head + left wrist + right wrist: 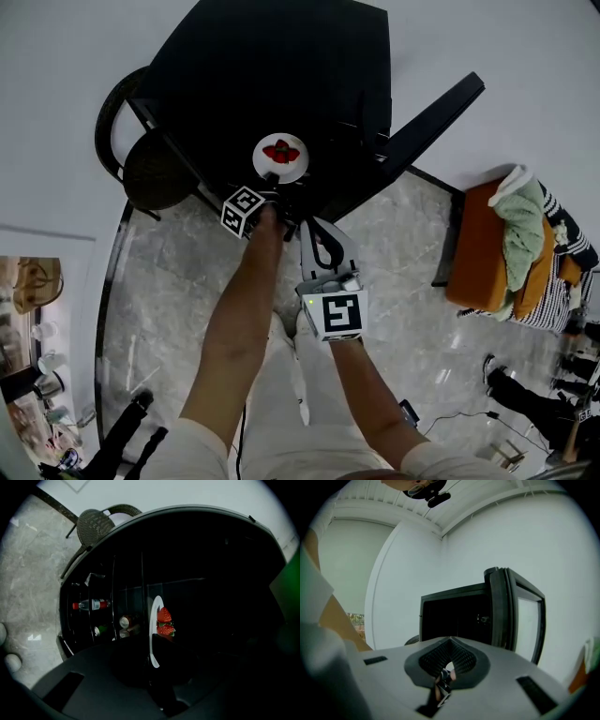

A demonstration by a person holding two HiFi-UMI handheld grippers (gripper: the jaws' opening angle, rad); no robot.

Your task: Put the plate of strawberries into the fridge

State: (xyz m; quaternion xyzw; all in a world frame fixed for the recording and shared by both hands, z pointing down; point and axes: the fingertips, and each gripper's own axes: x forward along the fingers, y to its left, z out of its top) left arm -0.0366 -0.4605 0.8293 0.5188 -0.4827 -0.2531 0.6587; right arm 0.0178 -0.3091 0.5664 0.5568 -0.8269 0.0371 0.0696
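**Item: plate w/ strawberries, at fridge mouth**

- Plate [291, 171]: white, small, strawberries [281, 150] on top. Sits just in front of the open fridge [281, 66], not yet on a shelf, by the look of it.
- L gripper [272, 187]: jaws pinched on plate rim. Edge grip prob. keeps the pads off the fruit.
- L gripper view: plate [153, 648] reads edge-on. Bottle [91, 604] and cans [125, 620] lie on racks beyond, so the free spot needs picking.
- R gripper [307, 227]: jaws pressed together, nothing in them. Hangs back below the plate, clear of L's path.
- Door [431, 112]: swung wide to the right, so access is open.
- Next, prob.: ease plate in level so the berries don't roll.
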